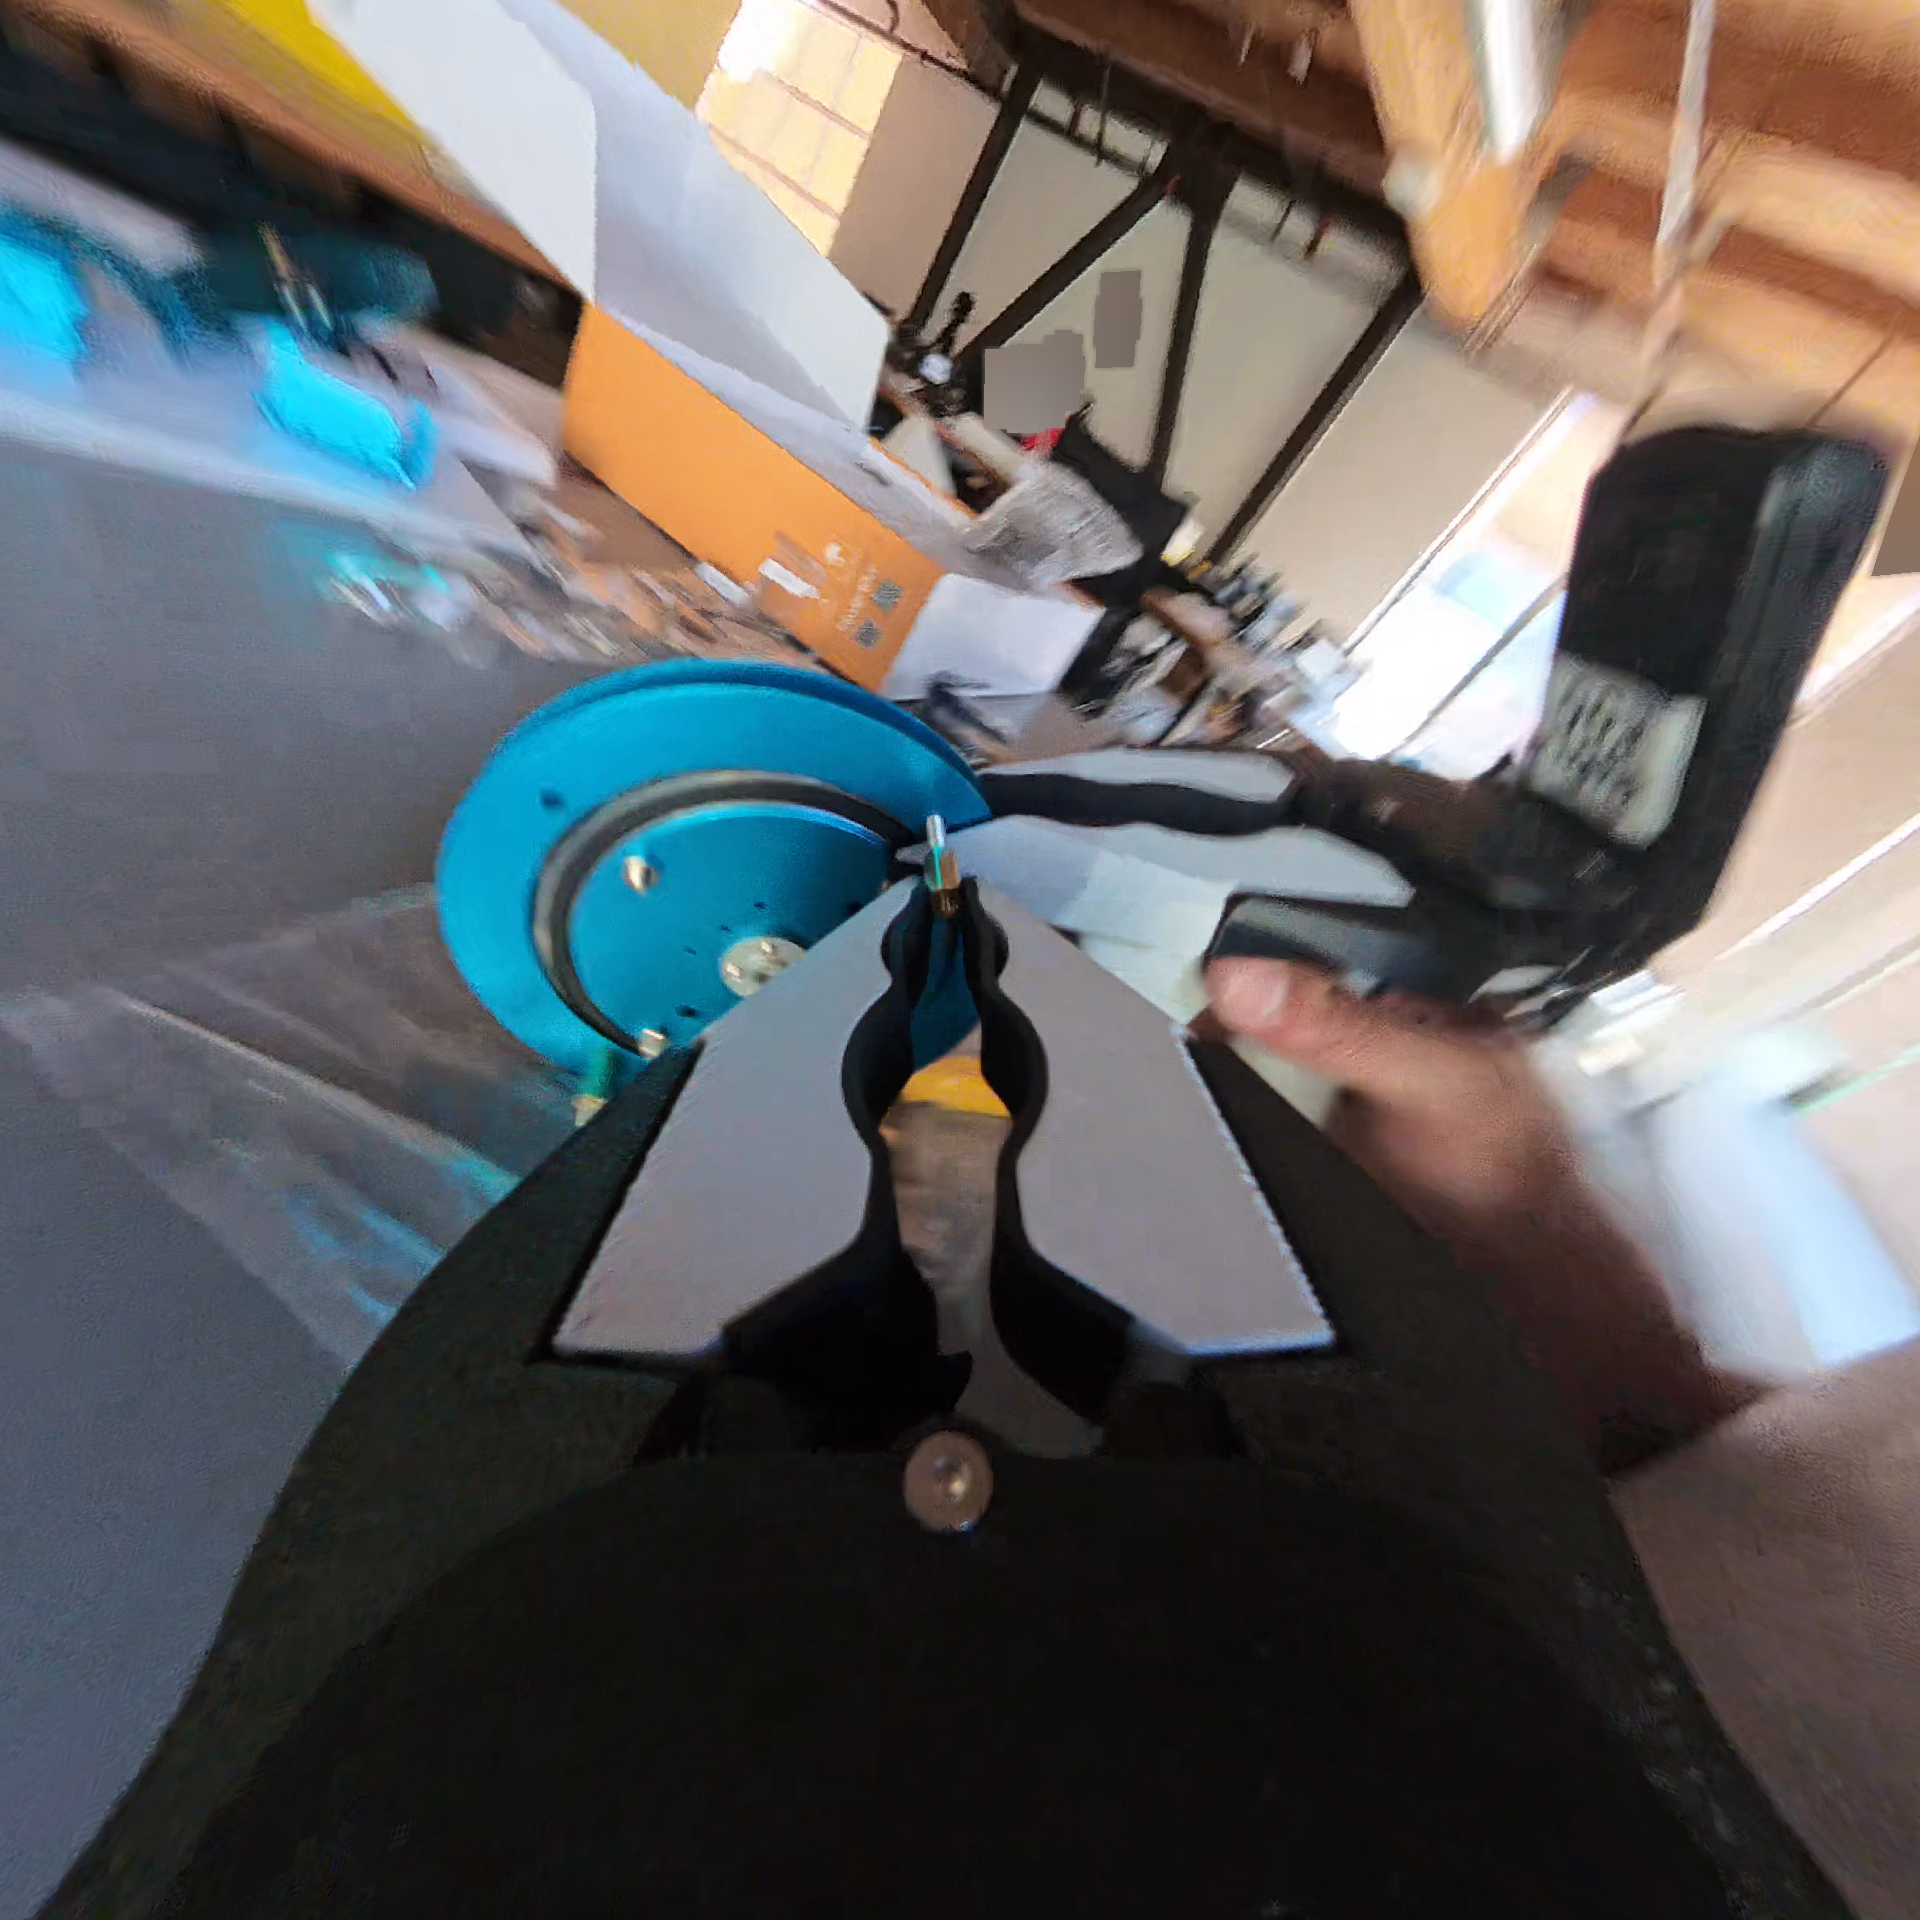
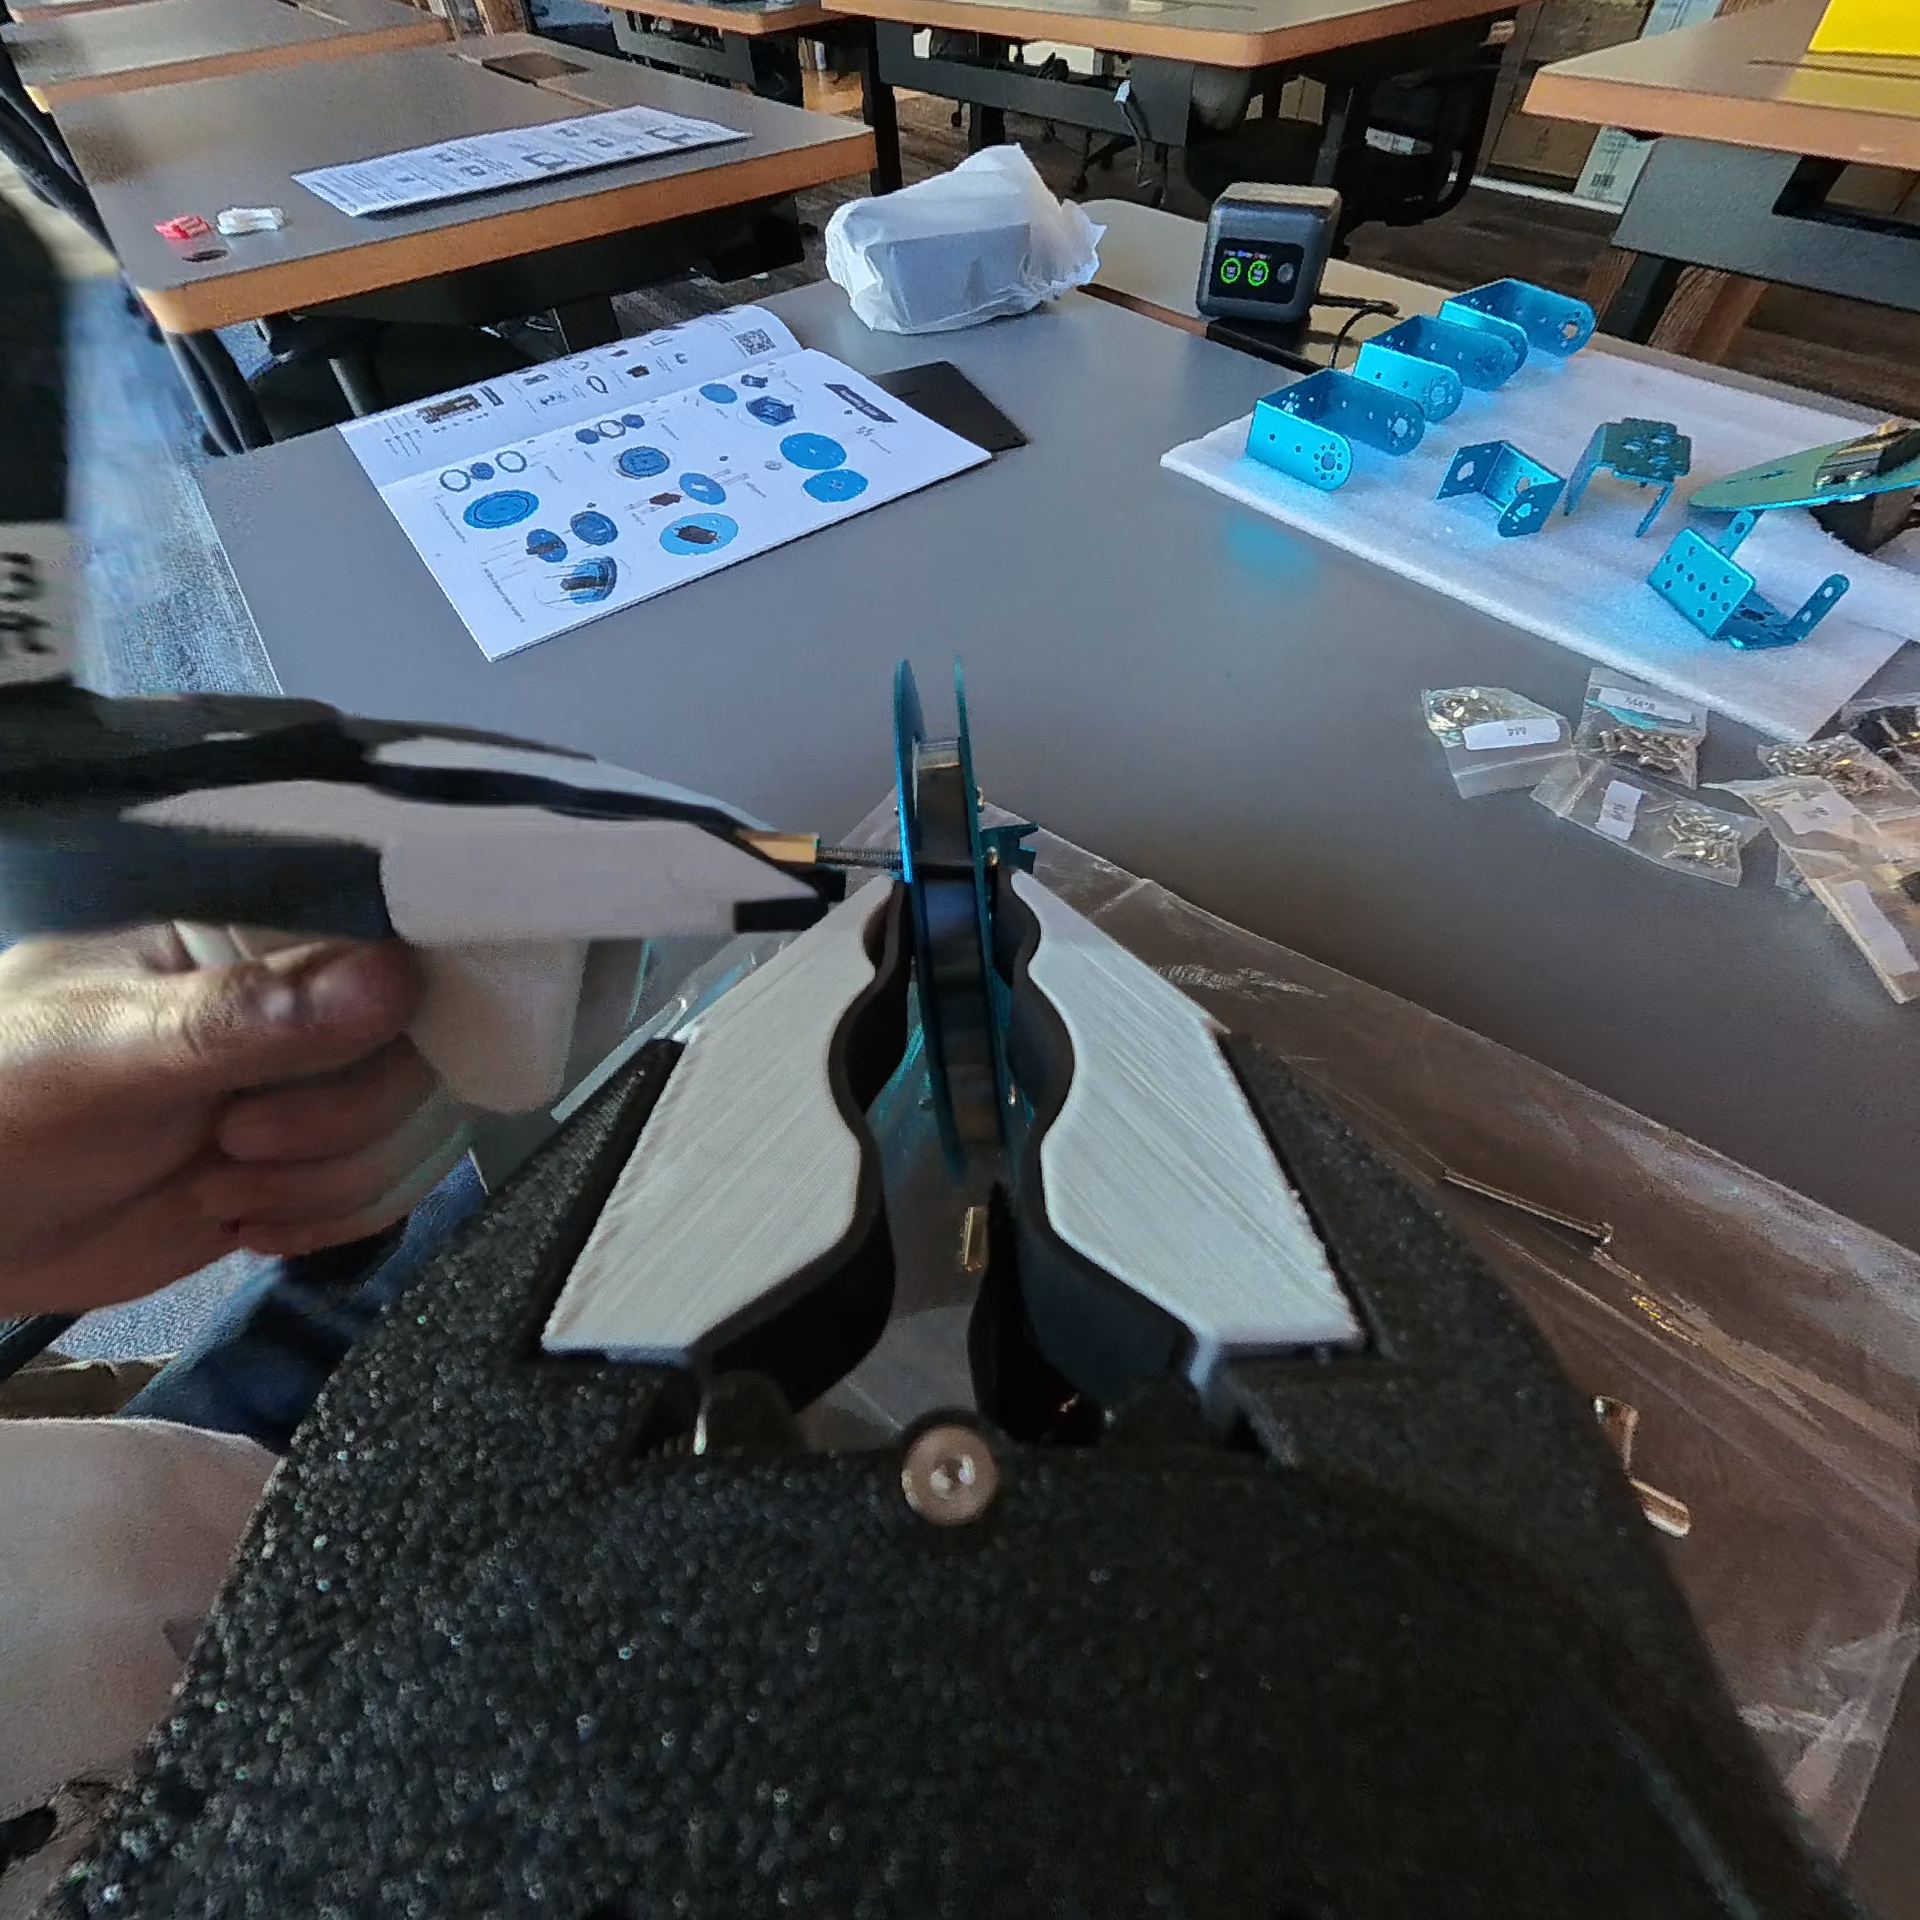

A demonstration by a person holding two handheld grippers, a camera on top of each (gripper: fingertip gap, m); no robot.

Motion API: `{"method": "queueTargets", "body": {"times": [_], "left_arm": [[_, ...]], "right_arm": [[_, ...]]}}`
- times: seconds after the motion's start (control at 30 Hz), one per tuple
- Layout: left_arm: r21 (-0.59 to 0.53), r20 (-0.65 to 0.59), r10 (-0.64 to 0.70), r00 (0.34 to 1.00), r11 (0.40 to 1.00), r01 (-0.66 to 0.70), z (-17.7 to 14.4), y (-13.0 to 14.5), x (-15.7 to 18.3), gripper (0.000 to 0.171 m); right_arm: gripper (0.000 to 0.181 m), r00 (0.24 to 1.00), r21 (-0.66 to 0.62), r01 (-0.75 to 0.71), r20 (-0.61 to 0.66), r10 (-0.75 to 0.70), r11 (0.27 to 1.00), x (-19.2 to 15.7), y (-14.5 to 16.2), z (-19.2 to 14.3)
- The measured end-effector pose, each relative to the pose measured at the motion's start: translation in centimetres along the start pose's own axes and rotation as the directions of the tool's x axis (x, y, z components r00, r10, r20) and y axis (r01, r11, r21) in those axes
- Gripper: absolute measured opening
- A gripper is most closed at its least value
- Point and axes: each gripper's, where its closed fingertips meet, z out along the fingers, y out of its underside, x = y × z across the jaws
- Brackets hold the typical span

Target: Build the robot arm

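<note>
Right wrist view, L to R. Person's hand [image 2: 187,1091] grips the handle of the left gripper [image 2: 790,878], whose fingers pinch a small brass standoff [image 2: 784,847]; its threaded end meets the face of the blue disc assembly [image 2: 935,790]. Centre: right gripper [image 2: 951,914] clamped on the disc assy, held edge-on and upright above the grey table [image 2: 1143,665]. Behind, open instruction booklet [image 2: 665,468]. R: blue metal brackets [image 2: 1340,426] on a white foam sheet [image 2: 1558,582], w/ bags of screws [image 2: 1642,800] nearby. Left wrist view: left gripper [image 1: 943,902] closed on the standoff [image 1: 943,878] at the disc's [image 1: 665,852] rim.
</note>
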Motion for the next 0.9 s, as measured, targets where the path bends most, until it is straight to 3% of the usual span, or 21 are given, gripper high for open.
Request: {"method": "queueTargets", "body": {"times": [0.03,0.07,0.1,0.13,0.17,0.2,0.23,0.27,0.3,0.33,0.37,0.43,0.5,0.53,0.57,0.63,0.7,0.77,0.83,0.9], "left_arm": [[-0.031,0.058,0.217,0.974,0.976,-0.216,0.0,0.2,-0.1,0.004],[-0.083,0.11,0.467,0.878,0.884,-0.46,0.0,0.4,-0.3,0.004],[-0.148,0.145,0.71,0.69,0.705,-0.694,0.0,0.4,-0.7,0.004],[-0.217,0.165,0.897,0.41,0.439,-0.872,-0.1,0.4,-1.0,0.004],[-0.285,0.169,0.981,0.091,0.137,-0.949,-0.1,0.2,-1.3,0.004],[-0.334,0.163,0.973,-0.165,-0.103,-0.937,-0.1,0.0,-1.5,0.004],[-0.35,0.163,0.939,-0.302,-0.231,-0.908,0.0,-0.2,-1.5,0.004],[-0.344,0.167,0.929,-0.329,-0.258,-0.903,0.1,-0.3,-1.6,0.004],[-0.329,0.174,0.941,-0.289,-0.221,-0.918,0.1,-0.3,-1.6,0.004],[-0.314,0.182,0.962,-0.202,-0.138,-0.939,0.1,-0.3,-1.5,0.005],[-0.291,0.193,0.979,-0.069,-0.01,-0.957,0.0,-0.3,-1.4,0.005],[-0.2,0.194,0.927,0.322,0.359,-0.912,-0.5,-0.2,-0.8,0.009],[-0.09,0.144,0.671,0.728,0.741,-0.665,-1.1,-0.3,-0.1,0.012],[-0.033,0.097,0.48,0.872,0.877,-0.479,-1.3,-0.7,0.3,0.016],[0.014,0.042,0.286,0.957,0.958,-0.286,-1.5,-1.3,0.5,0.02],[0.045,-0.056,-0.007,0.998,0.999,0.009,-1.5,-1.9,0.4,0.021],[0.021,-0.095,-0.11,0.989,0.993,0.112,-1.1,-1.4,0.0,0.021],[-0.015,-0.103,-0.102,0.989,0.995,0.101,-0.5,-0.8,0.1,0.02],[-0.038,-0.09,-0.06,0.994,0.998,0.056,-0.3,-0.5,0.2,0.005],[-0.06,-0.024,0.154,0.988,0.986,-0.156,-0.2,-0.3,0.1,0.004]], "right_arm": [[0.014,1.0,-0.001,-0.003,0.002,0.003,1.0,0.0,0.0,0.0],[0.014,1.0,-0.002,-0.008,0.005,0.008,1.0,0.1,0.0,0.0],[0.014,1.0,-0.001,-0.011,0.008,0.011,1.0,0.1,0.0,0.0],[0.014,1.0,-0.001,-0.01,0.008,0.01,1.0,0.1,0.0,0.0],[0.014,1.0,-0.001,-0.007,0.002,0.007,1.0,0.1,0.0,-0.1],[0.014,1.0,-0.002,-0.002,-0.009,0.002,1.0,0.3,0.0,-0.1],[0.014,1.0,-0.004,-0.002,-0.013,0.002,1.0,0.4,0.1,-0.1],[0.014,1.0,-0.004,-0.011,-0.009,0.011,1.0,0.5,0.1,-0.2],[0.014,1.0,-0.003,-0.018,-0.002,0.018,1.0,0.6,0.1,-0.2],[0.014,1.0,-0.002,-0.019,0.002,0.019,1.0,0.6,0.1,-0.2],[0.014,1.0,-0.002,-0.018,0.002,0.018,1.0,0.5,0.1,-0.2],[0.014,1.0,-0.002,-0.02,0.0,0.02,1.0,0.4,0.1,-0.2],[0.014,1.0,-0.001,-0.026,0.001,0.026,1.0,0.5,0.2,-0.2],[0.014,1.0,-0.001,-0.026,0.001,0.026,1.0,0.5,0.1,-0.2],[0.014,1.0,-0.002,-0.023,0.0,0.023,1.0,0.4,0.1,-0.2],[0.014,1.0,-0.003,-0.017,0.002,0.017,1.0,0.3,0.1,-0.2],[0.014,1.0,-0.003,-0.014,0.005,0.014,1.0,0.2,0.1,-0.1],[0.014,1.0,-0.005,-0.009,0.005,0.009,1.0,0.0,0.1,-0.1],[0.014,1.0,-0.007,-0.004,-0.001,0.004,1.0,0.0,0.1,-0.1],[0.014,1.0,-0.006,-0.008,0.002,0.008,1.0,0.1,0.1,-0.1]]}}
